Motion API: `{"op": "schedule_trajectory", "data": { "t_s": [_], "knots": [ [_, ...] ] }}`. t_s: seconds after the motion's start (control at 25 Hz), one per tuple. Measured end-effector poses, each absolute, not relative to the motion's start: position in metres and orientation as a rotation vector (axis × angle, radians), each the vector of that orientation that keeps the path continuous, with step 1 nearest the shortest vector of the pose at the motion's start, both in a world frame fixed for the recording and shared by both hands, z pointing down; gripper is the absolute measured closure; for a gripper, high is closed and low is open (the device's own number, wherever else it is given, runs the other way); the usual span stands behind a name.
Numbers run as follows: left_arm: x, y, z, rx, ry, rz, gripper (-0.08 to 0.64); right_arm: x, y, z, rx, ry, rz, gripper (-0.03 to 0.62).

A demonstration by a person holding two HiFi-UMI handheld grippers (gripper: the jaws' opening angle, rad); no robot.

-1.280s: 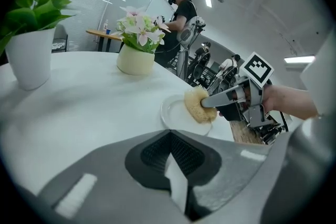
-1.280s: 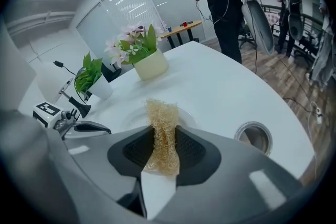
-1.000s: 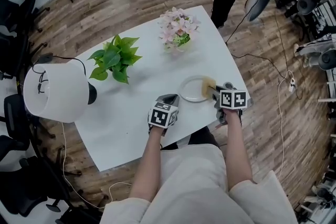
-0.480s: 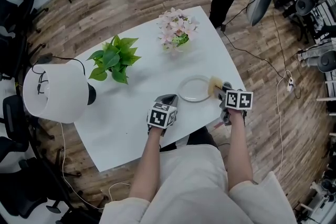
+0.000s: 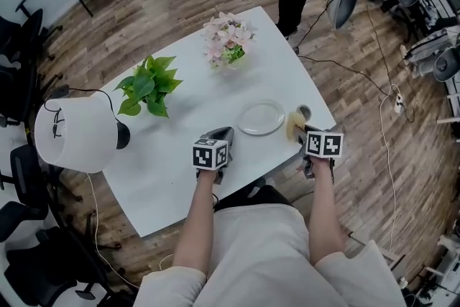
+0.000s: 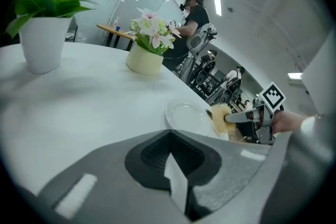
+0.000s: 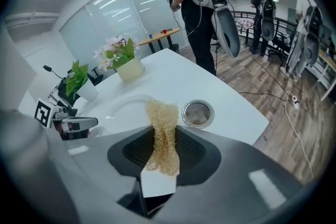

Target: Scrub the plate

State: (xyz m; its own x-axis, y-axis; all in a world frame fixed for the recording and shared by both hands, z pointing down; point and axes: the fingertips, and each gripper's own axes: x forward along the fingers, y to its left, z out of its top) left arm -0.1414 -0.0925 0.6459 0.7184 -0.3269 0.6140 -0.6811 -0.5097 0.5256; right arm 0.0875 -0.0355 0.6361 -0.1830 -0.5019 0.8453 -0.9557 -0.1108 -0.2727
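Both forearms reach forward. The right gripper (image 5: 302, 133) pinches a scrubber (image 7: 161, 136) just right of the plate (image 5: 261, 117), at the desk (image 5: 187, 126) edge. The left gripper (image 5: 221, 133), jaws pressed together on nothing, is left of the plate.

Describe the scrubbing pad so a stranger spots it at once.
Start at the white table, go to its right corner past the plate. There the right gripper pinches the scrubbing pad: straw-yellow and fibrous, unlike the smooth plate and the small metal-rimmed ring.
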Motion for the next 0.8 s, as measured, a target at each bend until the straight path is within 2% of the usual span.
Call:
{"op": "schedule_trajectory", "data": {
  "t_s": [0.16, 0.44, 0.8],
  "knots": [
    [-0.141, -0.1, 0.611, 2.124, -0.832, 0.447, 0.56, 0.064, -0.043, 0.614, 1.742, -1.819, 1.241, 0.453],
    [-0.131, -0.078, 0.557, 2.271, -0.885, 0.484, 0.56, 0.022, -0.024, 0.561, 1.874, -2.051, 1.012, 0.456],
    [-0.122, 0.003, 0.498, 2.364, -1.005, 0.519, 0.56, 0.021, 0.052, 0.512, 1.958, -2.173, 0.877, 0.457]
  ]
}}
